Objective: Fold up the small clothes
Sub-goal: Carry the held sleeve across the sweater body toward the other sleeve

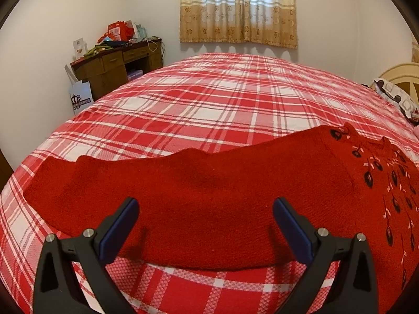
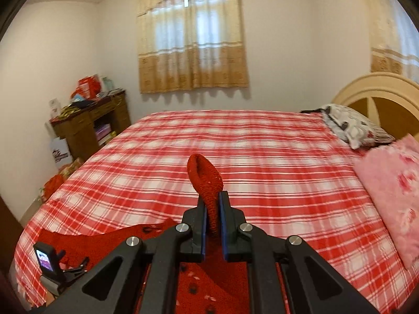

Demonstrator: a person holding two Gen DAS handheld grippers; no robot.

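Currently, a red knitted sweater [image 1: 204, 198] is lying spread across the near side of a red-and-white plaid bedspread [image 1: 209, 99], with one part of it being held off the bed.

Left gripper [image 1: 205, 217] is hovering over the garment's near edge with its fingers standing wide apart — nothing is sitting between the blue pads [image 1: 119, 231], and neither is touching the cloth. Right gripper [image 2: 212, 217] is clamping a cuff-like end of the sweater [image 2: 205, 175] between closed fingers; the knit loop is standing up past the fingertips, above the bed. Black and pink embroidery is showing on the sweater's right portion. A patterned pillow [image 2: 353, 128] and a pink floral blanket [image 2: 392, 183] are lying by the headboard [image 2: 377, 89].
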